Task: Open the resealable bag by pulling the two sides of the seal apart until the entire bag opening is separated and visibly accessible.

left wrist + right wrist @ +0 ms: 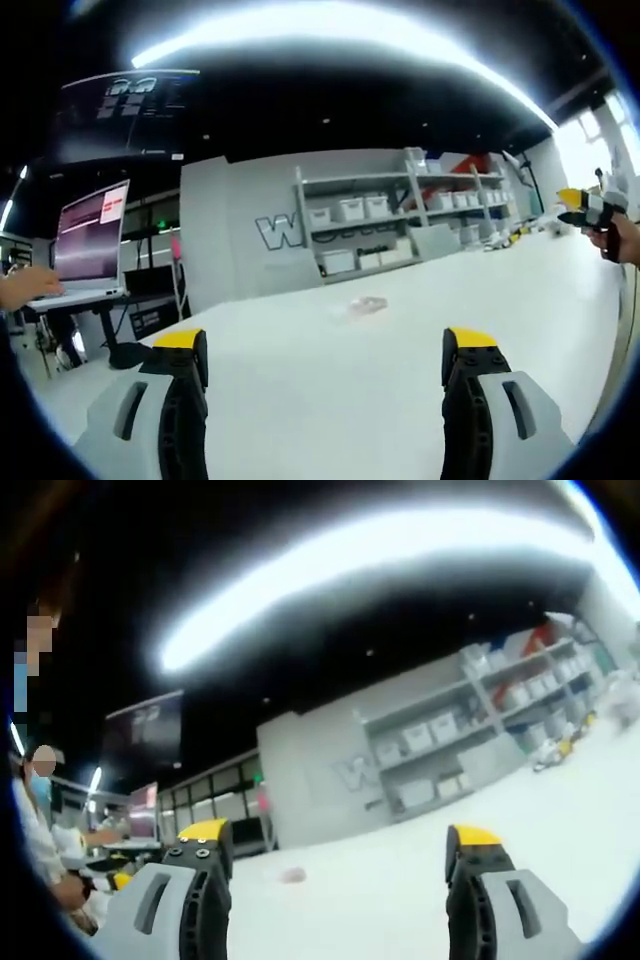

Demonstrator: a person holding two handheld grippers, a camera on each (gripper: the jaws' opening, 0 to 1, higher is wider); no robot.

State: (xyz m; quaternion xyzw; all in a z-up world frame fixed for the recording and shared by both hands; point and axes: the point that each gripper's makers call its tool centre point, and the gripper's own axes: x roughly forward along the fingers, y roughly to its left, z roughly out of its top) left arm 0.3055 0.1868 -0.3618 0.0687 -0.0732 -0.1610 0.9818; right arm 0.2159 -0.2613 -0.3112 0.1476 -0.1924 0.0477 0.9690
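— How did the left gripper stand?
— Its jaws were spread wide with nothing between them, raised above the white counter and touching nothing.

— And the right gripper?
— The same: jaws far apart, empty, clear of the counter. In the left gripper view it also showed at the far right edge, held in a hand.

— Where was the bag?
— It lay flat on the counter, well ahead of the left gripper and roughly in line with the gap between its jaws. In the right gripper view it was a small pale blur ahead, nearer the left jaw. Whether its seal was open could not be told.

— What room was there around it?
— Bare counter lay on every side of the bag. The far edge ran before a grey wall and a shelf of white boxes. Off to the left stood a laptop.
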